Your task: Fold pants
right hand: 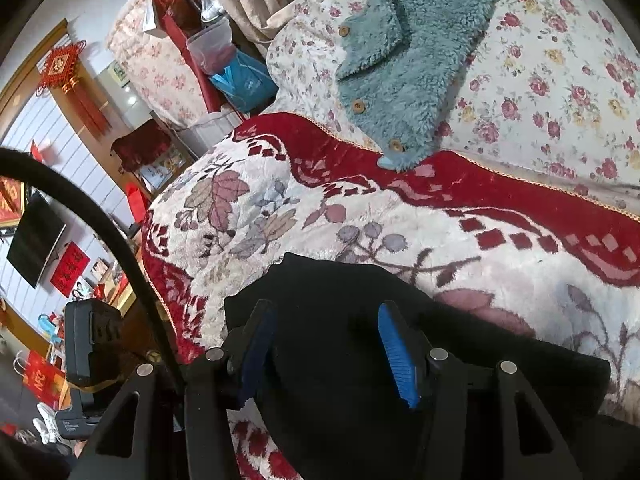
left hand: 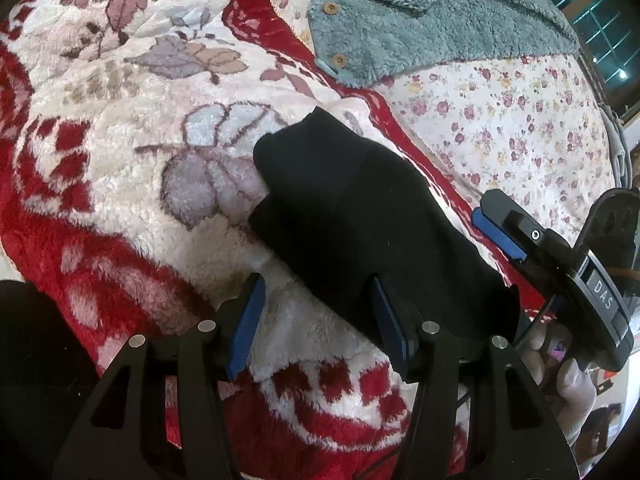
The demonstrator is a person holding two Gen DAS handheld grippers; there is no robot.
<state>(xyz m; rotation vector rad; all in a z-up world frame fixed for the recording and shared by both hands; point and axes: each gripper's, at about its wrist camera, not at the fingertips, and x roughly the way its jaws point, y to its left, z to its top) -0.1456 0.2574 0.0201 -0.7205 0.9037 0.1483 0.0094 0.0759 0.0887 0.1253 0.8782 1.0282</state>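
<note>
The black pants [left hand: 360, 208] lie folded in a compact bundle on the red and white fleece blanket [left hand: 120, 128]. My left gripper [left hand: 316, 320] is open just above the blanket, with the pants' near edge against its right finger. The right gripper [left hand: 500, 232] shows at the right of the left wrist view, beside the bundle. In the right wrist view the pants [right hand: 340, 300] lie under and between the spread jaws of my right gripper [right hand: 328, 344], which is open. Neither gripper holds cloth.
A teal fleece jacket [left hand: 432, 20] with wooden buttons lies at the far side on the floral bedsheet [left hand: 520, 120]; it also shows in the right wrist view [right hand: 408, 52]. The bed's left edge drops off to a cluttered room [right hand: 80, 200].
</note>
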